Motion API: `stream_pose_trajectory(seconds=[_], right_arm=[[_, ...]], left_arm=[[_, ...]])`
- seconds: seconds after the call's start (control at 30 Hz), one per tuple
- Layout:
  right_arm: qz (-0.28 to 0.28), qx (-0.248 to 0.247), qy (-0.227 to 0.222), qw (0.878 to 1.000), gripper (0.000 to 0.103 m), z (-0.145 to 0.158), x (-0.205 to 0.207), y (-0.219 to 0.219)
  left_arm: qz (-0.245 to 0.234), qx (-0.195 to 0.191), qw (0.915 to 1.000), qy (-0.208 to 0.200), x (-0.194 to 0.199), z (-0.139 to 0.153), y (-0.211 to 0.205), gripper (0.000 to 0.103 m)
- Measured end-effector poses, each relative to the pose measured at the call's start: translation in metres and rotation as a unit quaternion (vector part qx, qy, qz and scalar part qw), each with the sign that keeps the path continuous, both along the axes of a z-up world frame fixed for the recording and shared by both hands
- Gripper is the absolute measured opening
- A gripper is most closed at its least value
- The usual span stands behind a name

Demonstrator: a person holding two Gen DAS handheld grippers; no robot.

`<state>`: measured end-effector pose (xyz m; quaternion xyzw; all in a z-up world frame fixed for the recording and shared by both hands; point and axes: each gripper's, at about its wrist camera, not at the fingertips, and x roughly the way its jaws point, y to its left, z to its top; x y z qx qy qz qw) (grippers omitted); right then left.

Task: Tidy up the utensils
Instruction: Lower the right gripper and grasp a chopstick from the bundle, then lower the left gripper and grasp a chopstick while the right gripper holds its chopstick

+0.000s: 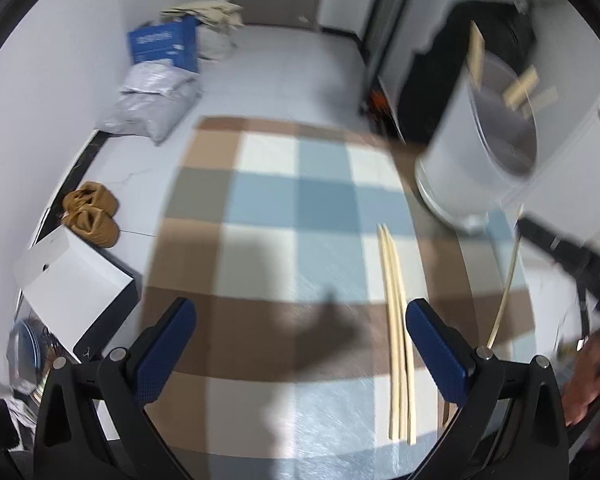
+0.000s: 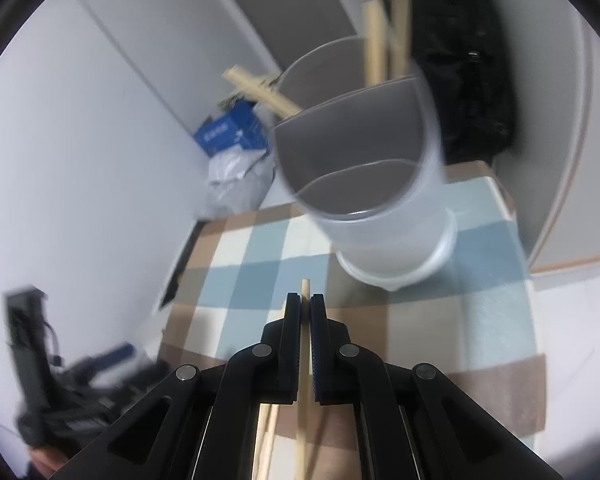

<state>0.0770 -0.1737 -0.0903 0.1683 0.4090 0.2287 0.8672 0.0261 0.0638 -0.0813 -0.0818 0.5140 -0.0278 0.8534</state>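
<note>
Right gripper (image 2: 305, 300) clamped on one chopstick (image 2: 302, 380), near the utensil holder (image 2: 384, 236) by the table's (image 1: 260, 184) far edge. Left gripper (image 1: 300, 320) wide open, empty, over two chopsticks (image 1: 398, 340) lying mid-table.

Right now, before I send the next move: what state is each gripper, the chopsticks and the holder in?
Left gripper: open, nothing between the jaws.
Right gripper: shut on a single chopstick, tip poking out past the pads.
Chopstick pair: lying flat on the checked cloth, side by side.
Utensil holder: upright on the cloth, divided compartments, wooden utensils already standing in the rear one.
</note>
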Motion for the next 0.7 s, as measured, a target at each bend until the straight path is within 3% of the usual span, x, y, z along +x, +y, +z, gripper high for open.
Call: stream_pose_trajectory(seconds=[0.2,0.5,0.7], right_arm=[[-0.034,0.06,0.002,0.998,0.004,0.001,-0.003,-0.035],[-0.06,0.094,-0.037,0.993,0.004,0.011,-0.011,-0.05],[-0.061,0.075,-0.066,0.993,0.004,0.018,-0.017,-0.051]], left_arm=[[-0.027,0.024,0.9984,0.043,-0.002,-0.019,-0.018,0.102],[-0.037,0.085,0.9931,0.073,-0.004,-0.035,-0.035,0.102],[-0.022,0.088,0.992,0.088,-0.002,-0.036,-0.033,0.102]])
